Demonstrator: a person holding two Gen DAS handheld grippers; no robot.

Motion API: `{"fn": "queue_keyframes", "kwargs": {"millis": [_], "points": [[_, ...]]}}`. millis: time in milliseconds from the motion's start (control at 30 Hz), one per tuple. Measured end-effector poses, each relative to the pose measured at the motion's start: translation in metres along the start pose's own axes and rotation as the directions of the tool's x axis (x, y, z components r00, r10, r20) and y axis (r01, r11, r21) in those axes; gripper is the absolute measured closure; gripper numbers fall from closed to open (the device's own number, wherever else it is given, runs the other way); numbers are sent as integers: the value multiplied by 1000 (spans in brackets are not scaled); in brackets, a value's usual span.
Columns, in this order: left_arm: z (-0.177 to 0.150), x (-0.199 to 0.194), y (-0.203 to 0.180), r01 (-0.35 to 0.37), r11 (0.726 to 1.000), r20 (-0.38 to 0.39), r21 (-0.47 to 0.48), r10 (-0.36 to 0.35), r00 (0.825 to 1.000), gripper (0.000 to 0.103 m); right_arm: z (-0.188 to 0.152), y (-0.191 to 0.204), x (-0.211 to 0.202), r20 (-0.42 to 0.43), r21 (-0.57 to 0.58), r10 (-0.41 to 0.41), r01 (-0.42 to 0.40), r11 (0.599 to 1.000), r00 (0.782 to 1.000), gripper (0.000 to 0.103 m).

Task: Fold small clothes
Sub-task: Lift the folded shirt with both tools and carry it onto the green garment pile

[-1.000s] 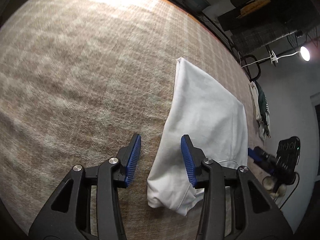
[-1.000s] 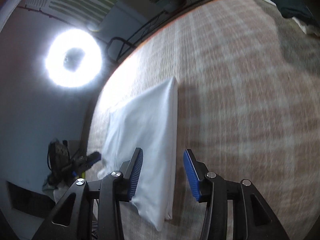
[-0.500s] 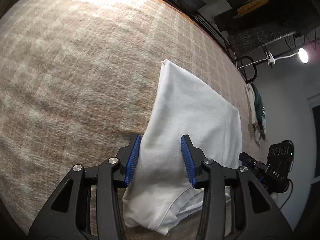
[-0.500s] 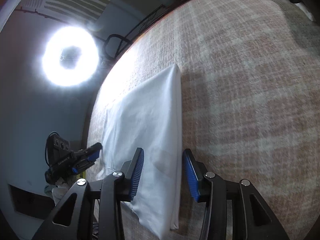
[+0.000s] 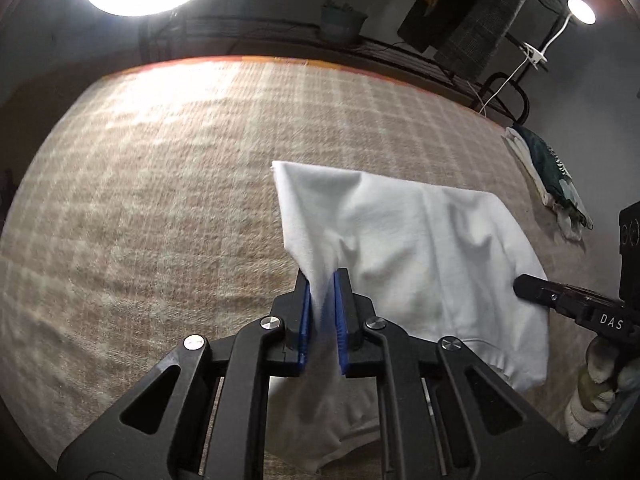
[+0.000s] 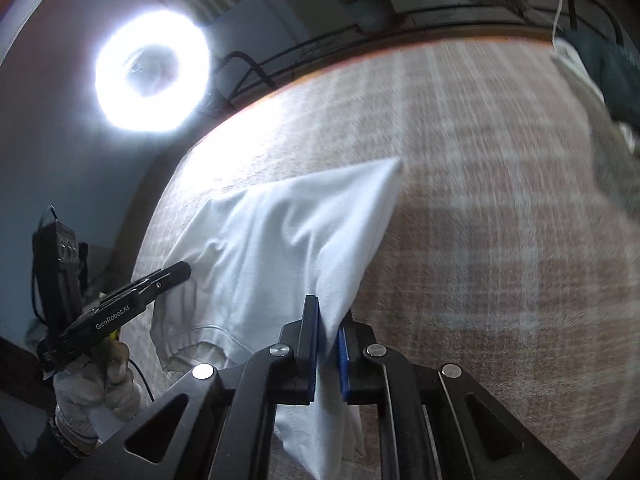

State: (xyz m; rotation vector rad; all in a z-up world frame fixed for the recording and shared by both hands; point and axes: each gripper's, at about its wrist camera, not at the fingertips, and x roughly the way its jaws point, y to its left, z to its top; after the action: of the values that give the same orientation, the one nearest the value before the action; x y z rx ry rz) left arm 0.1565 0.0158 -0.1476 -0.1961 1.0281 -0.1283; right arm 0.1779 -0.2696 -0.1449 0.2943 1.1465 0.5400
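**Both tongs clamp the white garment**

My left tongs are closing, pinching a fold of the white garment lifted off the checked blanket. My right tongs are closing on its other edge.

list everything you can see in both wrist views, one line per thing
white garment: one, white, on the blanket, near edge lifted and pinched at two spots
plaid blanket: one, tan and cream, covers the whole work surface
ring light: one, bright white, beyond the far edge
clip lamp: one, white, upper right of the left view
clothes pile: one, white and dark green, right edge of the blanket
potted plant: one, dull green, on the dark rack behind
left gripper: black, blue pads, jaws closing on the garment
right gripper: black, blue pads, jaws closing on the garment
gloved hand: pale glove, holds the left gripper
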Motion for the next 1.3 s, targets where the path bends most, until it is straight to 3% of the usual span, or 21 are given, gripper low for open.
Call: {"fn": "queue_keyframes", "kwargs": {"millis": [267,633,933,1300], "points": [[2,-21,-19,66,998,41,22,-66,997,94,2,24,-24,44,-63,9,-7,998,999,98],[10,-27,-71,134,986,44,99,-139,989,95,11,2,-63,105,-98,-63,73,993,992,98],[40,-8,-154,189,965,65,182,-203,977,95,29,-40,-111,182,-82,-129,146,986,975,98],[94,28,-272,227,929,114,291,-269,956,95,71,-119,-171,287,-32,-251,271,962,924,98]]}}
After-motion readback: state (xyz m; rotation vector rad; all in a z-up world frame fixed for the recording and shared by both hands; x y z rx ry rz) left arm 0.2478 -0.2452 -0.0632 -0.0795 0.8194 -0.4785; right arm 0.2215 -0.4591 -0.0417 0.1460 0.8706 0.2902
